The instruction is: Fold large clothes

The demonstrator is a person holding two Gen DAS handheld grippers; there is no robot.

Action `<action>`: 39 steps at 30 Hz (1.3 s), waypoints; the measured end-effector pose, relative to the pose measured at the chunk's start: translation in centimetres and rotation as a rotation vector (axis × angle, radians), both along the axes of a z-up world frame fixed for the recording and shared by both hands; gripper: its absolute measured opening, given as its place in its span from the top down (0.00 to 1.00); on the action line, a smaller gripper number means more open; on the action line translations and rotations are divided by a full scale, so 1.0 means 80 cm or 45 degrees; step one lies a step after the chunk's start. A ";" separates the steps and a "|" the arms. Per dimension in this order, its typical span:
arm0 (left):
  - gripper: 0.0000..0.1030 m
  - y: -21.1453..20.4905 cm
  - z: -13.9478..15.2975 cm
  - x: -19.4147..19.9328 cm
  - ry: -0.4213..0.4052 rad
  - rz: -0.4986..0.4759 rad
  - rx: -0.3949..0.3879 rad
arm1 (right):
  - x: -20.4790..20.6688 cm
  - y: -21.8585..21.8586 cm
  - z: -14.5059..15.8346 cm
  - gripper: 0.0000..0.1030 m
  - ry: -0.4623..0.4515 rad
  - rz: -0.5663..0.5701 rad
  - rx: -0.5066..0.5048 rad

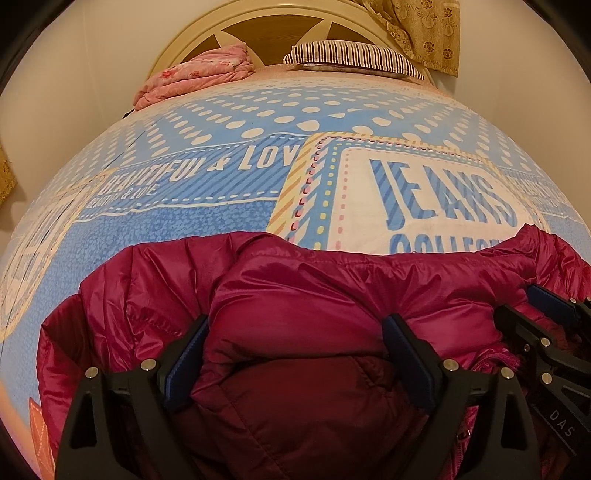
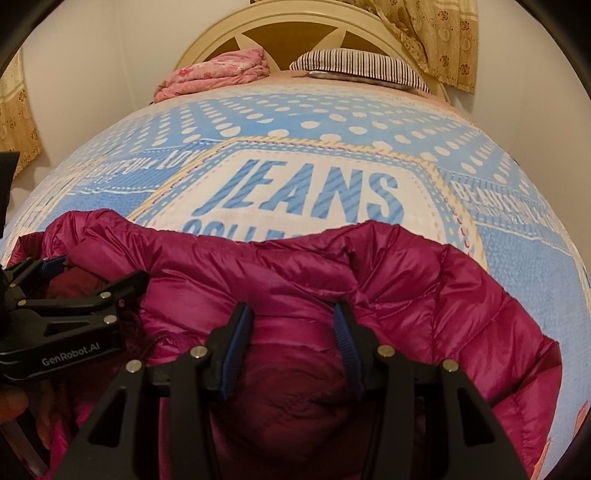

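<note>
A magenta puffer jacket (image 1: 295, 291) lies bunched on the near part of the bed; it also fills the right wrist view (image 2: 406, 288). My left gripper (image 1: 295, 332) has its jaws wide apart with a bulging fold of the jacket between them. My right gripper (image 2: 291, 317) has its jaws closer together around a puffed fold of the jacket. The right gripper also shows at the right edge of the left wrist view (image 1: 532, 306). The left gripper shows at the left of the right wrist view (image 2: 96, 273). The two grippers sit side by side on the jacket.
The bed (image 1: 229, 206) has a blue and white printed cover with the word JEANS. A pink folded quilt (image 1: 199, 74) and a striped pillow (image 1: 354, 55) lie at the headboard. A patterned curtain (image 2: 443, 33) hangs at the back right.
</note>
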State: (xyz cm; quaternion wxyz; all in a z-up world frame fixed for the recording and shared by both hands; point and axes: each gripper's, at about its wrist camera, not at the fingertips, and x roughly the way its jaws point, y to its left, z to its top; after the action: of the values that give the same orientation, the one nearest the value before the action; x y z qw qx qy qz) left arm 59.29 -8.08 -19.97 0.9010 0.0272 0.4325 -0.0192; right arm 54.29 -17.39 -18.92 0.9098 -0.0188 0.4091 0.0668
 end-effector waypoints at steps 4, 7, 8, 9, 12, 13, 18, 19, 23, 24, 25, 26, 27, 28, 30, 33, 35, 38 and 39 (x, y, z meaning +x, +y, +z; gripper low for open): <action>0.10 0.000 0.000 0.000 0.000 0.000 0.000 | 0.001 0.000 0.000 0.51 0.001 0.001 -0.006; 0.10 0.000 0.000 0.000 0.001 0.000 0.001 | 0.001 0.000 0.000 0.51 0.002 0.000 -0.007; 0.10 0.000 0.000 0.000 0.001 0.000 0.001 | 0.002 0.000 0.000 0.51 0.002 0.000 -0.011; 0.10 0.000 0.000 0.000 0.001 0.000 0.001 | 0.002 0.000 0.000 0.51 0.002 0.000 -0.014; 0.10 0.000 0.000 0.000 0.001 0.000 0.003 | 0.002 0.002 -0.001 0.51 0.003 0.000 -0.017; 0.10 0.000 0.000 0.001 0.002 0.000 0.004 | 0.002 0.002 -0.001 0.51 0.003 0.000 -0.017; 0.09 0.000 0.000 0.000 0.003 0.002 0.013 | 0.002 0.001 -0.001 0.51 0.004 0.000 -0.016; 0.09 -0.001 -0.001 0.002 0.003 0.003 0.016 | 0.002 0.003 -0.001 0.51 0.004 0.000 -0.019; 0.08 -0.003 -0.002 0.002 0.004 0.004 0.021 | 0.002 0.002 -0.002 0.51 0.004 0.000 -0.029; 0.08 -0.002 -0.002 0.002 0.004 0.004 0.020 | 0.003 0.002 -0.002 0.51 0.004 0.000 -0.030; 0.08 -0.002 -0.002 0.002 0.004 0.004 0.019 | 0.003 0.002 -0.002 0.51 0.004 0.000 -0.030; 0.08 -0.002 -0.002 0.002 0.004 0.004 0.018 | 0.003 0.002 -0.002 0.51 0.007 0.001 -0.031; 0.08 -0.002 -0.002 0.002 0.004 0.004 0.018 | 0.003 0.002 -0.002 0.51 0.007 0.001 -0.030; 0.08 -0.003 -0.002 0.002 0.004 0.004 0.020 | 0.003 0.002 -0.002 0.51 0.007 0.001 -0.030; 0.08 -0.002 -0.002 0.002 0.004 0.004 0.019 | 0.003 0.002 -0.002 0.51 0.007 0.001 -0.032; 0.08 -0.002 -0.002 0.002 0.004 0.004 0.019 | 0.003 0.002 -0.002 0.51 0.007 0.001 -0.032; 0.08 -0.002 -0.002 0.003 0.005 0.004 0.018 | 0.003 0.002 -0.002 0.51 0.007 0.001 -0.033; 0.08 -0.002 -0.002 0.002 0.005 0.004 0.019 | 0.003 0.002 -0.002 0.51 0.008 0.001 -0.031; 0.08 -0.002 -0.002 0.003 0.005 0.004 0.018 | 0.003 0.002 -0.002 0.51 0.008 0.001 -0.030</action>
State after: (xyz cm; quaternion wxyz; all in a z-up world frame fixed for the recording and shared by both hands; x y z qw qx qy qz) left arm 59.50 -8.25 -20.11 0.9000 0.0330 0.4344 -0.0146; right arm 54.54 -17.26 -19.07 0.9083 -0.0294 0.4127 0.0624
